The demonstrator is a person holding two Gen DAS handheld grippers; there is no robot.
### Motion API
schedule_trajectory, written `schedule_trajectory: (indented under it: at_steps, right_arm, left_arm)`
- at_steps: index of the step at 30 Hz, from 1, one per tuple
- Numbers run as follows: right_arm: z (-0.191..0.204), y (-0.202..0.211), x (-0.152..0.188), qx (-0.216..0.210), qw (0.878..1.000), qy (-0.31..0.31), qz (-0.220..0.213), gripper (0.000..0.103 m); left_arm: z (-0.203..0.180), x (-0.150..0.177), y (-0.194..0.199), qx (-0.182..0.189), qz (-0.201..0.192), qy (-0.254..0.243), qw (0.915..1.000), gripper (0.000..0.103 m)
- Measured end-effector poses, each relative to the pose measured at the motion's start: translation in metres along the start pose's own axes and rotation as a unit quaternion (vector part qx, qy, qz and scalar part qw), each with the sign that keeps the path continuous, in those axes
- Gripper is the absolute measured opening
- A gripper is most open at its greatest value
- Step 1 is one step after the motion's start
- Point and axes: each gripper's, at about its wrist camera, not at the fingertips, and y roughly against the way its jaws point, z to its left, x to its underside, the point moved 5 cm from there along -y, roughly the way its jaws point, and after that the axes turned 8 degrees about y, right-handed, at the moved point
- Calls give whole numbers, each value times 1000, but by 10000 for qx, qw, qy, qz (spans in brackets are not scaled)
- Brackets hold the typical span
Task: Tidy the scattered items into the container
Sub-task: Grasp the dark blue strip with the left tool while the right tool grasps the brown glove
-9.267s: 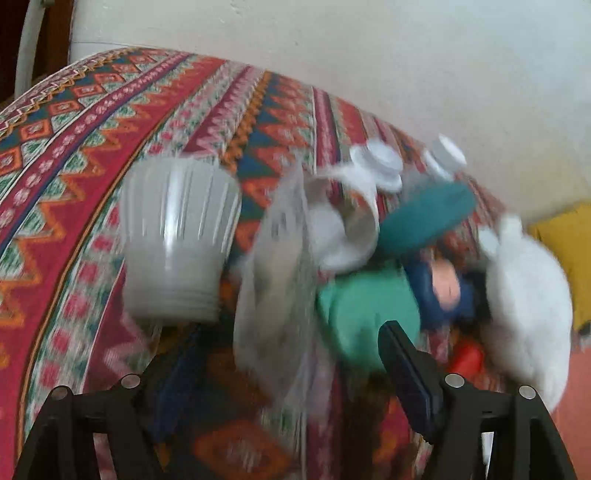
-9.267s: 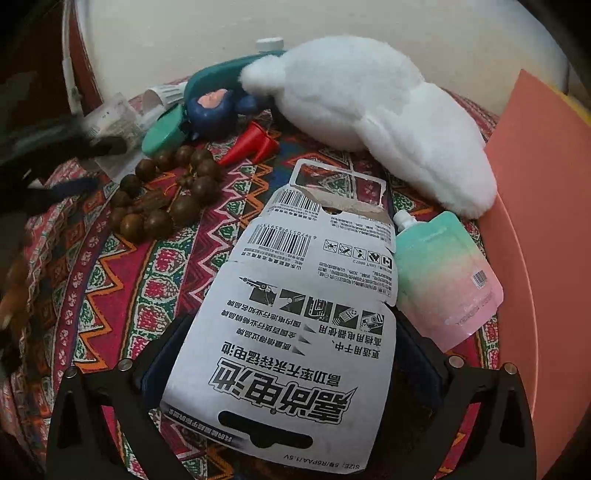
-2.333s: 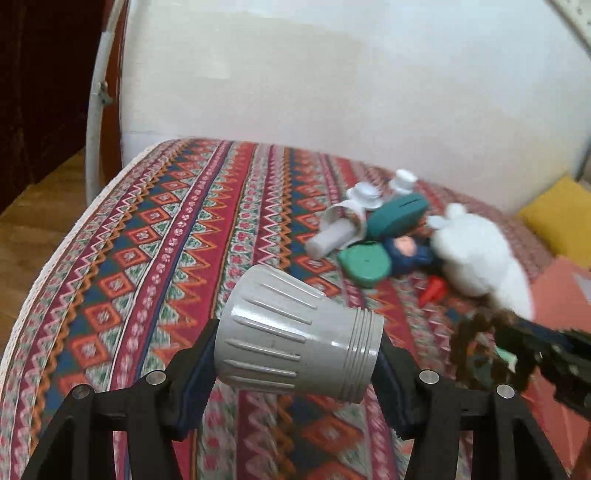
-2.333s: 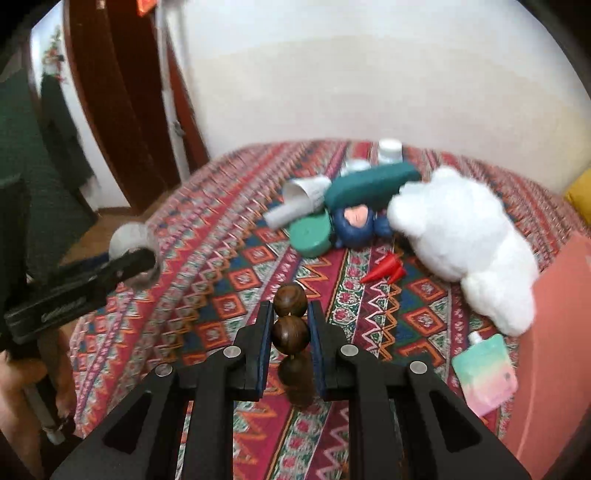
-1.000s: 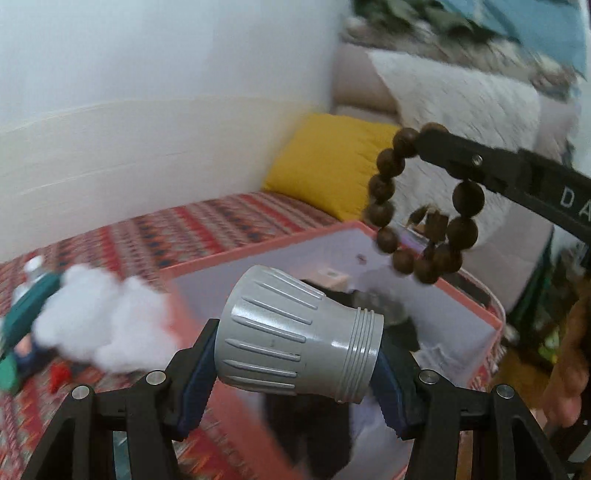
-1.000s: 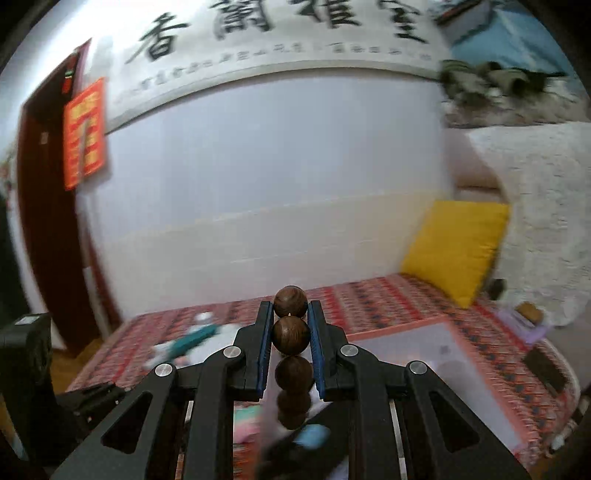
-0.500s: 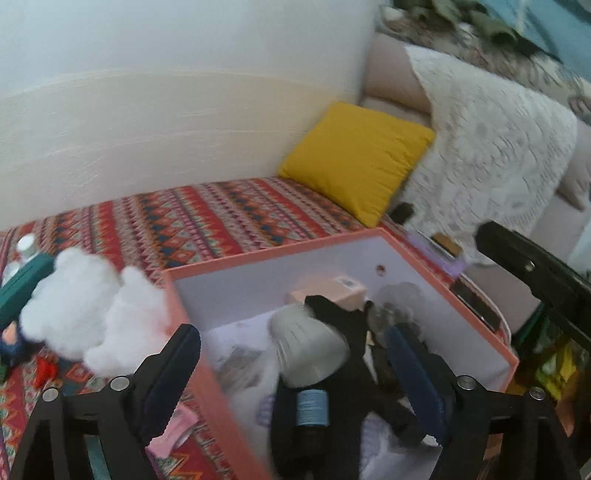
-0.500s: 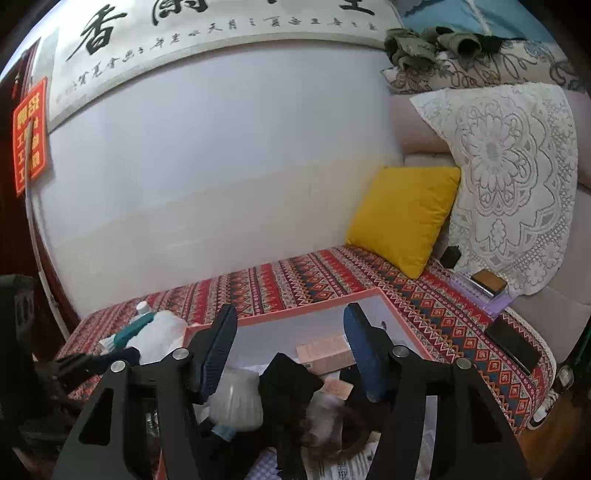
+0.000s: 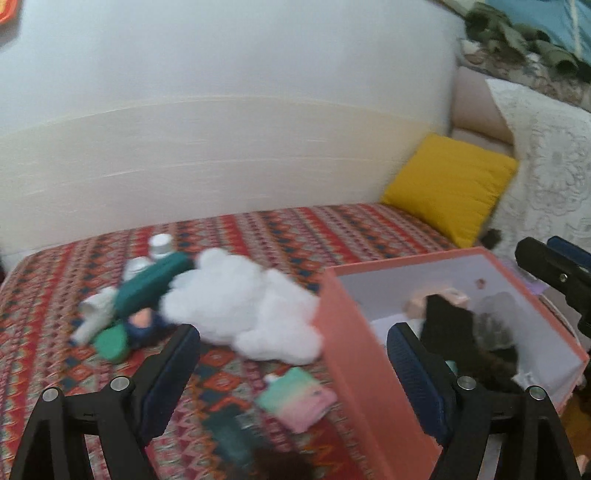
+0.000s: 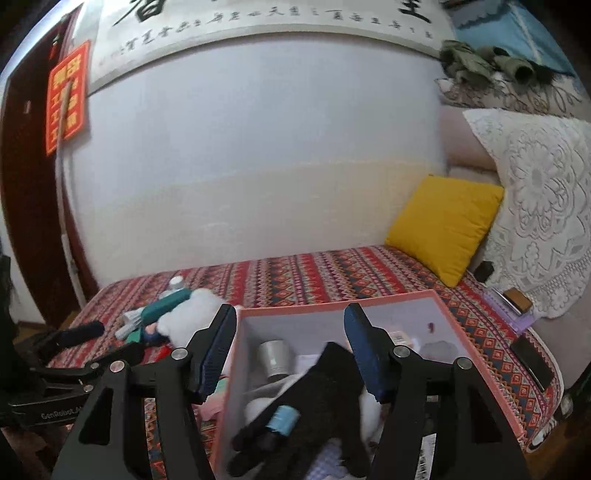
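The bed (image 9: pixel 332 229) fills the middle. The pink box (image 10: pixel 476 354), lower right, holds the grey cup (image 10: pixel 275 356). The white plush (image 9: pixel 240 306) lies left of it. Both the left gripper (image 9: pixel 293 365) and the right gripper (image 10: pixel 290 345) have just let go, fingers apart and empty.

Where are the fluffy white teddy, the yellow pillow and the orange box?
Fluffy white teddy (image 9: pixel 240 299), left wrist view, middle of its body.
Yellow pillow (image 10: pixel 443 240), right wrist view, centre of its face.
Orange box (image 9: pixel 351 354), left wrist view, outer side wall.

Home living room: patterned daybed (image 10: pixel 332 273), yellow cushion (image 10: pixel 445 229), calligraphy scroll (image 10: pixel 258 16).
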Motion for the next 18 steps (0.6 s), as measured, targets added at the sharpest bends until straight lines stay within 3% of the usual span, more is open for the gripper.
schedule_trajectory:
  at_steps: [3, 9, 13, 18]
  right_arm:
    - [25, 0, -1, -100, 9999, 137, 5, 68]
    - [98, -1, 12, -560, 9970, 523, 122, 78]
    - [156, -15, 39, -939, 9891, 1004, 525, 78]
    - [210, -41, 86, -1541, 9705, 1309, 1312, 78]
  left_arm:
    - [40, 8, 16, -168, -9, 193, 9997, 87]
    - [145, 54, 36, -1015, 263, 597, 9927, 87]
    - [193, 85, 38, -1234, 504, 902, 9870, 87]
    - [222, 107, 33, -1225, 704, 1208, 9826, 87]
